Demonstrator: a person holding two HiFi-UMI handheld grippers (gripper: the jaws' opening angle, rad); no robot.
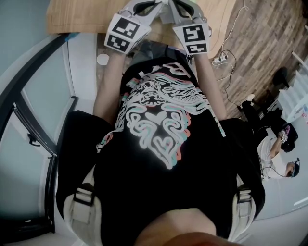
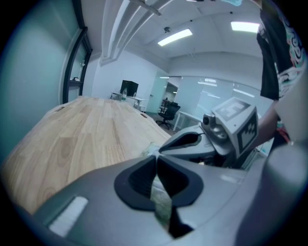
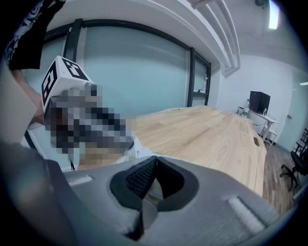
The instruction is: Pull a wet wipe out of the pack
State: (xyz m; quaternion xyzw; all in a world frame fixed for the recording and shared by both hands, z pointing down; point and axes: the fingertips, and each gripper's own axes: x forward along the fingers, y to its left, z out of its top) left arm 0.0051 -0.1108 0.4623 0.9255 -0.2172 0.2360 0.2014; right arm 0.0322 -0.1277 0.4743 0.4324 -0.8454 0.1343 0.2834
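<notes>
Both grippers are held close together over the near edge of a pale wooden table (image 1: 82, 14). In the head view, my left gripper (image 1: 147, 7) and right gripper (image 1: 178, 7) point away from me, marker cubes uppermost. The left gripper view shows its jaws (image 2: 156, 157) meeting at the tips, with a pale greenish pack (image 2: 150, 149) just beyond them and showing through the slit below. In the right gripper view, those jaws (image 3: 155, 159) also meet, and the white pack (image 3: 129, 150) lies just past them. I cannot tell whether either pair pinches it.
A glass wall with black frames (image 1: 29, 139) runs along my left. A small white cup (image 1: 102, 59) sits near the table edge. A power strip with cables (image 1: 221, 60) lies on the wood floor at right, where a person (image 1: 276, 153) sits. Office chairs (image 2: 168, 113) stand beyond the table.
</notes>
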